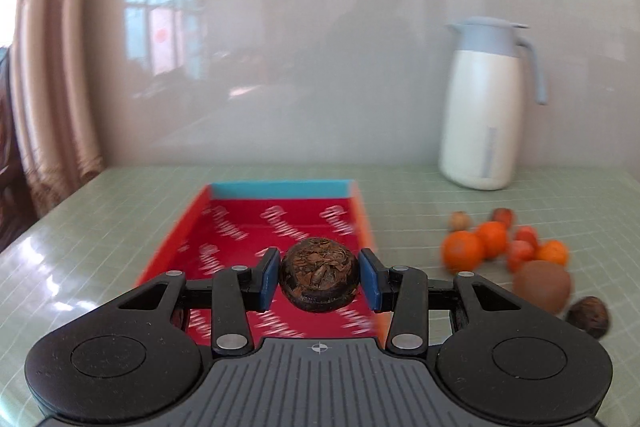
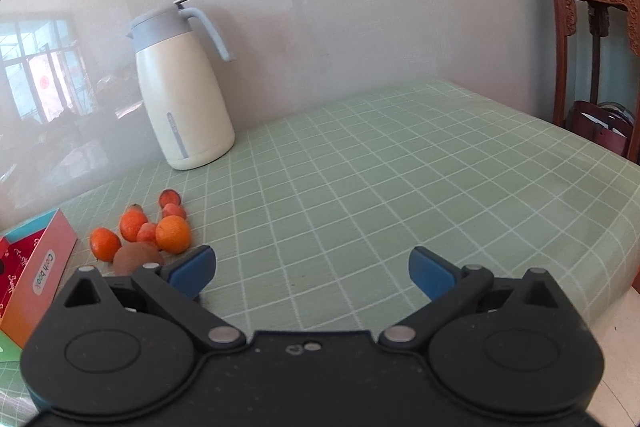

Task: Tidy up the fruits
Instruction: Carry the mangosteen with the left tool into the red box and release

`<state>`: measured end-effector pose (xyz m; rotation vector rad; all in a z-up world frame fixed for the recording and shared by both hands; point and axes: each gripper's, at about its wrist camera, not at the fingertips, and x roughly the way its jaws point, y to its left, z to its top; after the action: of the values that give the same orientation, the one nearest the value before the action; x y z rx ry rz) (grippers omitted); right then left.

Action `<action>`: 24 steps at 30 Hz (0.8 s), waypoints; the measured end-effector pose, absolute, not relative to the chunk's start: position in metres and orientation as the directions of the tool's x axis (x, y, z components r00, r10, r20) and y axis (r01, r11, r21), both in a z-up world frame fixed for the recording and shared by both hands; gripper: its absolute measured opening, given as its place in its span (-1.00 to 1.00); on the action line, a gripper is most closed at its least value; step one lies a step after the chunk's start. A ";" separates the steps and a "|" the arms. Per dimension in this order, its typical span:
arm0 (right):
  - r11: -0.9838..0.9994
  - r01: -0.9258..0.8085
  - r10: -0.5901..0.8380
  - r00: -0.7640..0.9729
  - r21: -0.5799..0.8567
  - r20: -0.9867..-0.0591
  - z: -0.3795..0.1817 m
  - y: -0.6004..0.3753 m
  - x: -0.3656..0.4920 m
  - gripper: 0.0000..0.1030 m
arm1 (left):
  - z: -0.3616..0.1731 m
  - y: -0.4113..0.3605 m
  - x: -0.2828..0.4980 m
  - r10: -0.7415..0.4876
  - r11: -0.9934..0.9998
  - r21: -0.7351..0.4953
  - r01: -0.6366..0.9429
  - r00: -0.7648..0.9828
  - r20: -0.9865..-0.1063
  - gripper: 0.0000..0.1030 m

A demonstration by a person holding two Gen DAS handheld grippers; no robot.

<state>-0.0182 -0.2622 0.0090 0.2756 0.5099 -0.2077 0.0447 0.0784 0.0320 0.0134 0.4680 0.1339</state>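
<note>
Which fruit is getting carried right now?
The dark brown wrinkled fruit, pinched in the left gripper above the red box. The other fruits lie on the table.

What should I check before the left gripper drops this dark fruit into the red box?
1. Left gripper pads clamp the dark fruit: ok.
2. Fruit is above the red box: ok.
3. Box floor free where it would land: ok as far as visible; near end hidden.
4. Right gripper open, holding nothing, clear of the box: ok.
5. Remaining fruit pile still on the table: ok.
6. Thermos jug away from the box: ok.
</note>
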 end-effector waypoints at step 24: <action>0.960 0.189 -0.058 0.858 0.209 -0.511 0.009 -0.222 0.006 1.00 | 0.001 0.137 0.059 0.264 0.953 0.035 -0.301 0.767 -0.585 -0.17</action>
<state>0.0057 -0.2221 0.0093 0.2571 0.5256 -0.1310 0.0593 0.1375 0.0011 -0.0615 0.6255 0.3067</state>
